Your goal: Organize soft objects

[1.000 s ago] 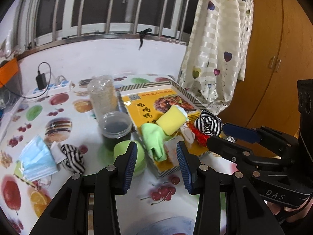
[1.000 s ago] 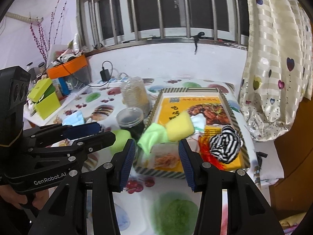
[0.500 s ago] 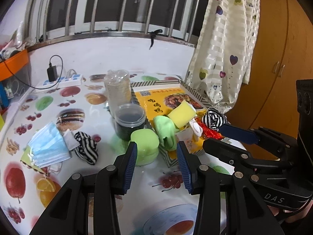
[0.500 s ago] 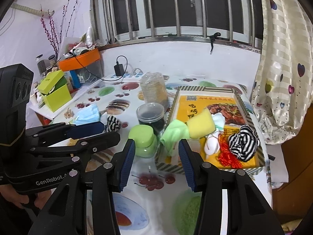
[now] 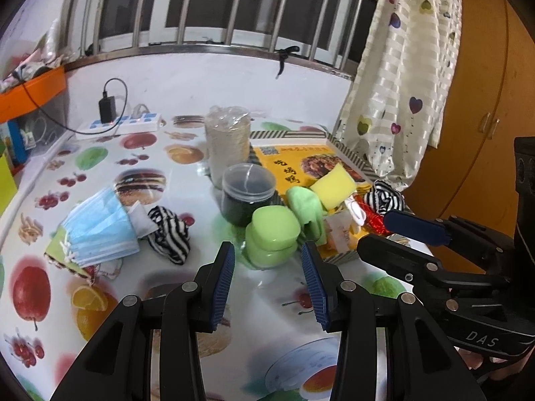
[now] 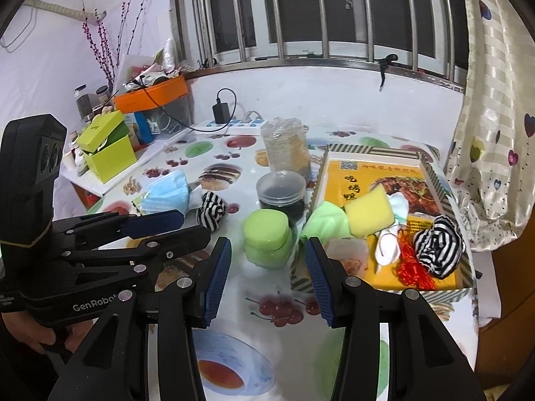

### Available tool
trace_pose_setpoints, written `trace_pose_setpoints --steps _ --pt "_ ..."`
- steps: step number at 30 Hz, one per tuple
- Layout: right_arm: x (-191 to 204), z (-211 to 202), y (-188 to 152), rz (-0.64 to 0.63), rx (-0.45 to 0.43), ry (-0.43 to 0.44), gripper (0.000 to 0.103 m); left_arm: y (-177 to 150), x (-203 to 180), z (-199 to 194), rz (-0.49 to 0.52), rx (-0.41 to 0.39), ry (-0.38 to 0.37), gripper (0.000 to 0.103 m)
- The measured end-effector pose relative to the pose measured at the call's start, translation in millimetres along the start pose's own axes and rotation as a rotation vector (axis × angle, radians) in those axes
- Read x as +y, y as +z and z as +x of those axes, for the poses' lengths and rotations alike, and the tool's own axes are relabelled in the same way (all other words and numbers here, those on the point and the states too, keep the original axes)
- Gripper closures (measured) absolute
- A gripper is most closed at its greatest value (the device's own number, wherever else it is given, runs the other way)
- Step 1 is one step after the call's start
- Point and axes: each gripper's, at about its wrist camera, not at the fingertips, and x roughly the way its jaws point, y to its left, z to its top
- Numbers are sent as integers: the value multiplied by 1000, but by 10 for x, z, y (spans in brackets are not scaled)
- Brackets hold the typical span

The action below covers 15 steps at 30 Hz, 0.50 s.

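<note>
Both grippers hovering empty, jaws half open, over the fruit-print table.
The left gripper [image 5: 267, 280] and right gripper [image 6: 267, 277] are holding nothing; the black-and-white striped fabric scrunchie [image 5: 169, 234], lying outside the yellow cardboard tray [image 6: 431, 292], is looking light and squashy, best pinched across its bunched middle.

This is a lived-in room of a home. A table [image 6: 267, 304] under a fruit-printed plastic cloth stands against a white wall below a barred window [image 6: 334, 13]. A heart-patterned curtain [image 6: 495, 133] hangs at the right, beside a wooden wardrobe [image 5: 485, 107]. A power strip [image 5: 120, 123] lies at the far edge, and dried branches [image 6: 110, 33] and cluttered boxes [image 6: 107, 157] fill the far left.
</note>
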Motion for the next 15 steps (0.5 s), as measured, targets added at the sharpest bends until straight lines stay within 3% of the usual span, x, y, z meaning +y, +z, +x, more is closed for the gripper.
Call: trace_pose_setpoints --steps 15 --pt "221 131 -34 -39 27 57 56 -157 265 -32 -54 19 31 62"
